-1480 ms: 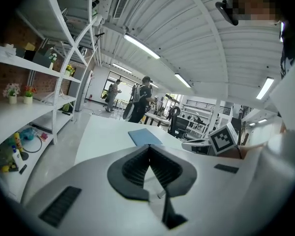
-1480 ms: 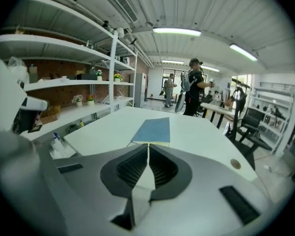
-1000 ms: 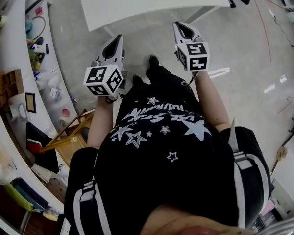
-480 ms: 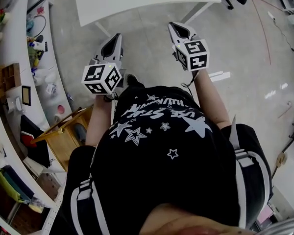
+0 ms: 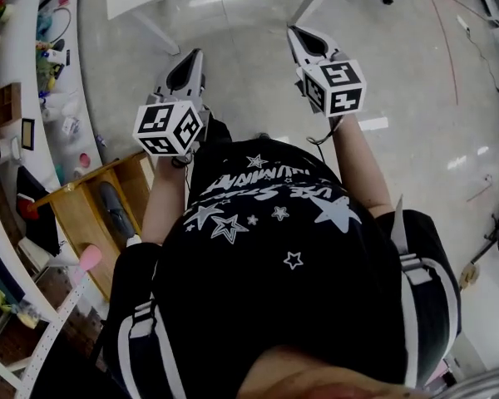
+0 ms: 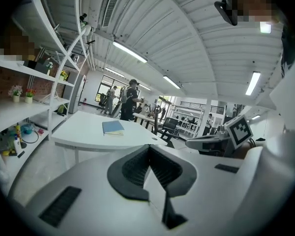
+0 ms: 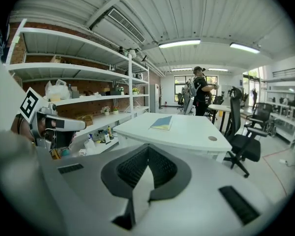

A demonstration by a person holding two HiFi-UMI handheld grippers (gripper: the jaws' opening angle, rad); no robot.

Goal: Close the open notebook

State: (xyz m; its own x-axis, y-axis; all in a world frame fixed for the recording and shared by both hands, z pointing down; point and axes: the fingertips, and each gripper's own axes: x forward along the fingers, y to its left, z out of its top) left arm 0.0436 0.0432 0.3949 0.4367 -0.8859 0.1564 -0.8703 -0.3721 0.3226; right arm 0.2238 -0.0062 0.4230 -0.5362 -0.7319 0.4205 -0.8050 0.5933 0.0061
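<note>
The notebook (image 6: 113, 127) lies flat and shut on the white table (image 6: 76, 134), blue cover up, with a pale line of page edges along its near side. From the right gripper view the cover looks blue-green with a yellowish strip at the near edge. Nothing else lies near it apart from a small round grommet in the tabletop (image 7: 213, 138). Both grippers are held up in the air over the floor, well apart from the table. The left gripper (image 6: 148, 147) has its jaws closed together with nothing between them. The right gripper (image 7: 148, 146) is likewise fully closed and empty. White shelves (image 7: 83, 100) of small goods run along the wall beside the table, a black office chair (image 7: 243, 149) stands at its far end, and people stand further back.
</note>
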